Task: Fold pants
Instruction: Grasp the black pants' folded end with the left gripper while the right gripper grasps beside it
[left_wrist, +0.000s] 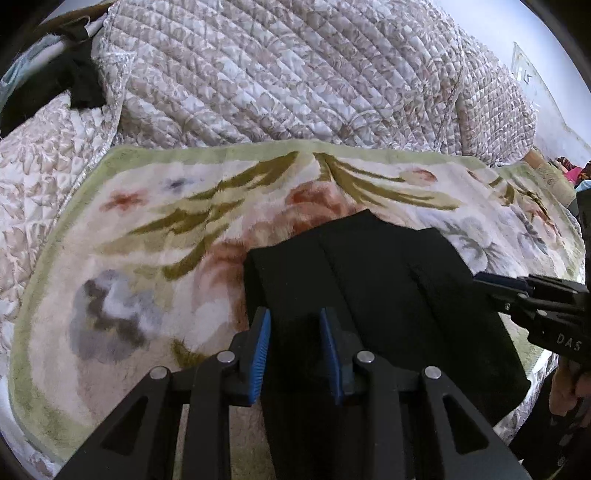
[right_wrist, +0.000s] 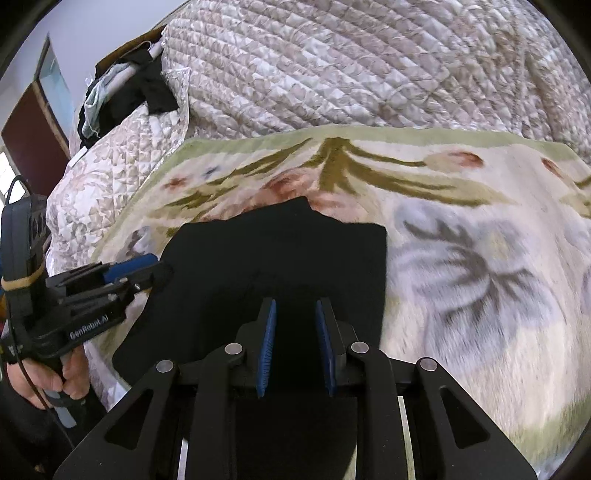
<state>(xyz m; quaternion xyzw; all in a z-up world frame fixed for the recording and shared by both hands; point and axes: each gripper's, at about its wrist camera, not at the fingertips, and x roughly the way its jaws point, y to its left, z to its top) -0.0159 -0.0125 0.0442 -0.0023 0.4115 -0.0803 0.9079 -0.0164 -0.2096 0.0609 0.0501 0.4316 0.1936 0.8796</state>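
your two grippers (left_wrist: 295, 350) (right_wrist: 295, 347) were black with blue ribbed pads (left_wrist: 261, 354), silver pivot screws, white lettering at nine o'clock.

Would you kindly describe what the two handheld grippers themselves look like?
Both are matte black linkage frames with silver pivot pins and ribbed blue pads on the fingers. The left gripper bears white "GenRobot.AI" lettering, a tan rubber band and a thin black cable; the right gripper shows white "DAS" lettering.

The pants (left_wrist: 373, 288) are plain black. Under them, the blanket (left_wrist: 147, 221) is cream with a pale green border, olive leaves and pink and grey flowers. The far quilt (left_wrist: 277, 74) carries a beige-and-white leaf print.
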